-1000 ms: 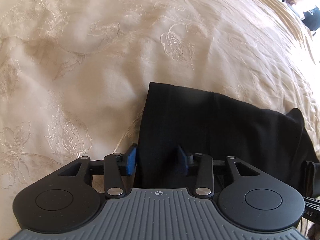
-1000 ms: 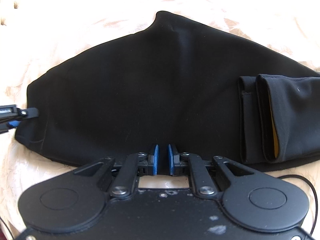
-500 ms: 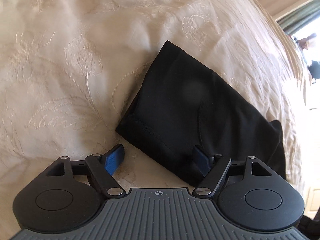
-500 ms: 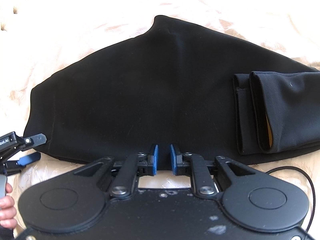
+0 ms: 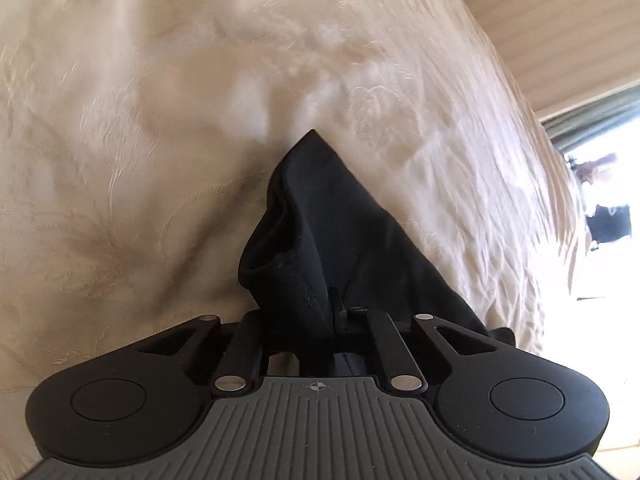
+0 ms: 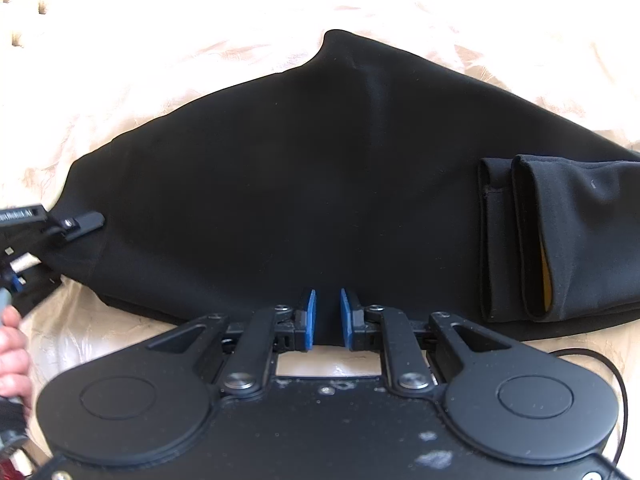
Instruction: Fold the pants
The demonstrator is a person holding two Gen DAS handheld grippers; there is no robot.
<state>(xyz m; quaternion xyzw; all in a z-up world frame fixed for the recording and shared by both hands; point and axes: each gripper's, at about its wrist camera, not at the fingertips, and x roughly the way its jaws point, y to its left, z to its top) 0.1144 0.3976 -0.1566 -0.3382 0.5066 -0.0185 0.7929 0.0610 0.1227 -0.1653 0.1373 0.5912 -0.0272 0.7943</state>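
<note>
Black pants [image 6: 320, 184] lie on a cream bedspread, with the leg ends [image 6: 552, 240] folded over on the right. My left gripper [image 5: 308, 312] is shut on the left corner of the pants [image 5: 320, 232], which bunches up between its fingers; it also shows in the right wrist view [image 6: 76, 226]. My right gripper [image 6: 328, 316] stands at the near edge of the pants, its blue pads [image 6: 308, 318] a narrow gap apart with black cloth showing between them.
The cream embroidered bedspread [image 5: 140, 120] spreads all around. A window and curtain [image 5: 592, 128] are at the far right. A black cable [image 6: 600, 368] lies by the right gripper. A hand [image 6: 12, 356] holds the left gripper.
My left gripper was open beside the pants corner half a second ago; now it has shut on that corner and the cloth bunches upward. My right gripper has barely moved.
</note>
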